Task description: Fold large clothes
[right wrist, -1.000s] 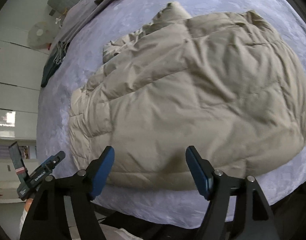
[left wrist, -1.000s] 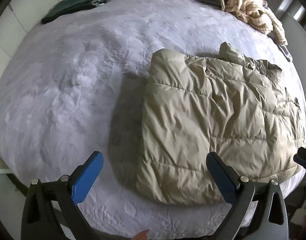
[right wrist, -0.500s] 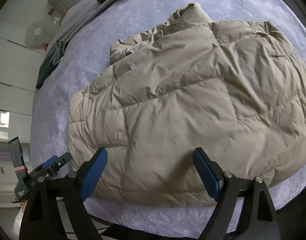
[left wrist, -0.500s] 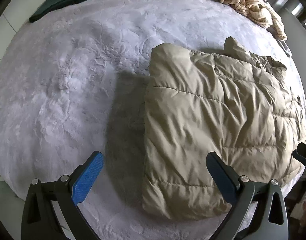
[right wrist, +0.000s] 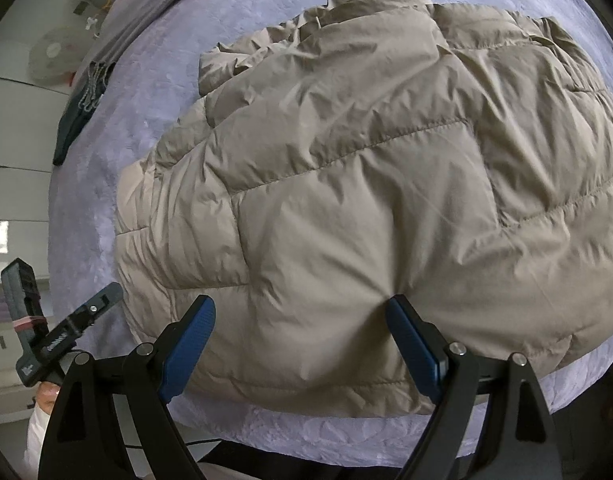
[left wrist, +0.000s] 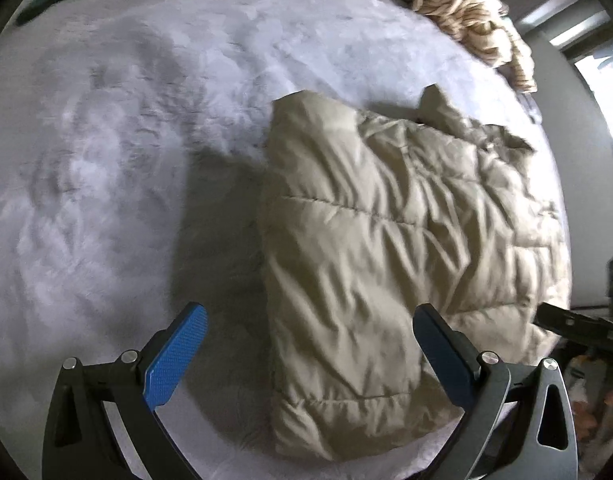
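Observation:
A beige quilted puffer jacket (left wrist: 386,220) lies folded on a bed with a pale lilac plush cover (left wrist: 106,160). My left gripper (left wrist: 306,312) hangs open over the jacket's near left corner; the left pad is above the cover and the right pad above the jacket. In the right wrist view the jacket (right wrist: 366,160) fills most of the frame. My right gripper (right wrist: 299,302) stands wide open across its near edge, and the right fingertip (right wrist: 398,312) dents the fabric. The left gripper's body (right wrist: 66,332) shows at the lower left.
A cream knitted garment (left wrist: 474,20) is heaped at the bed's far right. A dark green garment (right wrist: 78,112) lies at the far left edge, with a white fan (right wrist: 52,56) beyond it. The bed's near edge (right wrist: 326,432) runs just under the right gripper.
Both grippers have come lower and closer to the jacket's near edge. The right jaws have spread wider. The left view has tilted further down.

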Motion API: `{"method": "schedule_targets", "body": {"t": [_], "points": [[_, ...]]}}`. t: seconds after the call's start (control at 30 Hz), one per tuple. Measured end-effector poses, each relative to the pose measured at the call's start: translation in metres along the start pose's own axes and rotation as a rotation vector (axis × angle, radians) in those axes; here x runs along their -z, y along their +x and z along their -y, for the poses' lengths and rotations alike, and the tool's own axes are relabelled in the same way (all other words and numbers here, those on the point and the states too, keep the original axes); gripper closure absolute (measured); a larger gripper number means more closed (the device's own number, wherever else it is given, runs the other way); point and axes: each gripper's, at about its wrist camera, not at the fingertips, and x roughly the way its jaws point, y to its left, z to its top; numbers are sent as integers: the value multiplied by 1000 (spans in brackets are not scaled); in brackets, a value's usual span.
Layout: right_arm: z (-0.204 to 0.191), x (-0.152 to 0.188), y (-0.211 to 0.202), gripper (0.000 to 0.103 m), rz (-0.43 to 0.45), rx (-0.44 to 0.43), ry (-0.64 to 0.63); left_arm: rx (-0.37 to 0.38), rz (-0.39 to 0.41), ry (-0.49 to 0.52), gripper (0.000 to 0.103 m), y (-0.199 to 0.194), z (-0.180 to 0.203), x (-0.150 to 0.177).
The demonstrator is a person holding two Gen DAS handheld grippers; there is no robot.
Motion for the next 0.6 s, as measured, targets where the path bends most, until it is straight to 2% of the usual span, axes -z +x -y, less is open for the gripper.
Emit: {"method": "schedule_targets", "body": {"t": [0.13,0.23,0.4,0.57,0.6], "points": [[0,0,2,13,-2,5,4,70,-34,12,0,8,-6,-3],[0,0,4,13,-7,10,5,173,-75,27,0,22,-15,-5],[-3,-3,8,13,-20,30,-8,322,-178,-23,0,58,-35,-13],[-6,-3,13,13,-25,48,-19,509,-221,-25,0,82,-16,-27],[-6,-3,14,13,-26,51,-21,522,-232,-18,0,88,-10,-28]]}}
